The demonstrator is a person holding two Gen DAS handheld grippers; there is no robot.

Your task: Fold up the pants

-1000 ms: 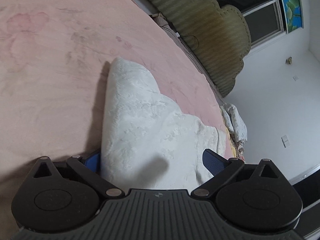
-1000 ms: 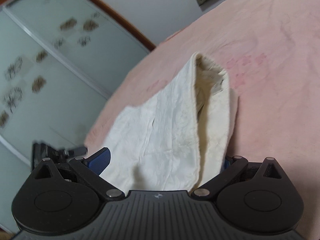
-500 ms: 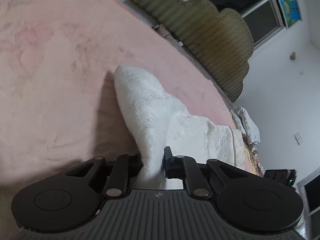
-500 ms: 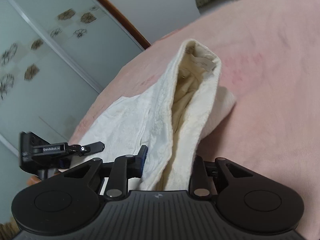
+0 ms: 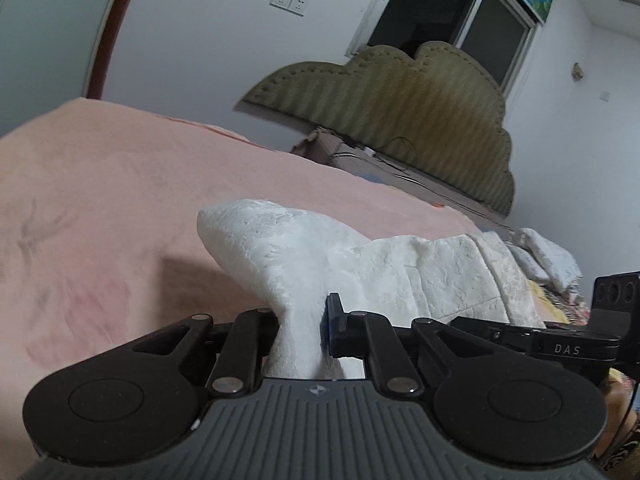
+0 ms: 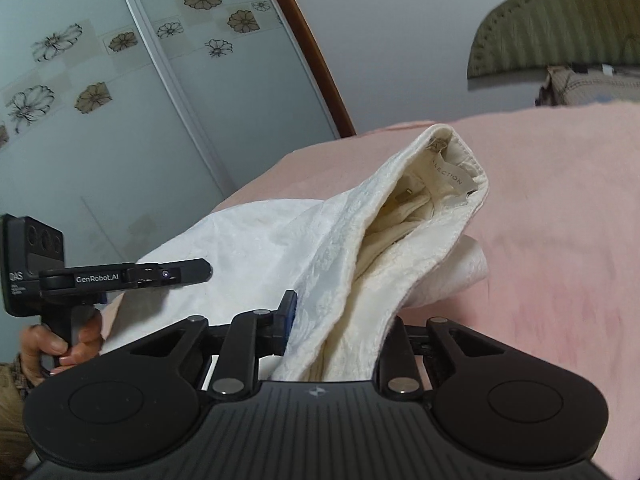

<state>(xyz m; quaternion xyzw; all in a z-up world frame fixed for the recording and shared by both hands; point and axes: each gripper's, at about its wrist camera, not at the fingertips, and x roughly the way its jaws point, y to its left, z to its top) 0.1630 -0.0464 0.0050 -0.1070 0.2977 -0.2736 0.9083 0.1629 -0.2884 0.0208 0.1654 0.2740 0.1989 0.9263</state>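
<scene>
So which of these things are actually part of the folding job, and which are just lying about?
Part of the job:
- white pants, lying on the pink bedspread
- left claw, clamped on one end of the pants
- right claw, clamped on the waistband end

Just lying about:
- olive headboard
- pile of bedding at the bed's far edge
- flowered wardrobe doors

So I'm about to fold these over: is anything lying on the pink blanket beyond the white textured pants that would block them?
Nothing visible does: the pink blanket beyond the white textured pants looks bare up to the headboard end.
</scene>
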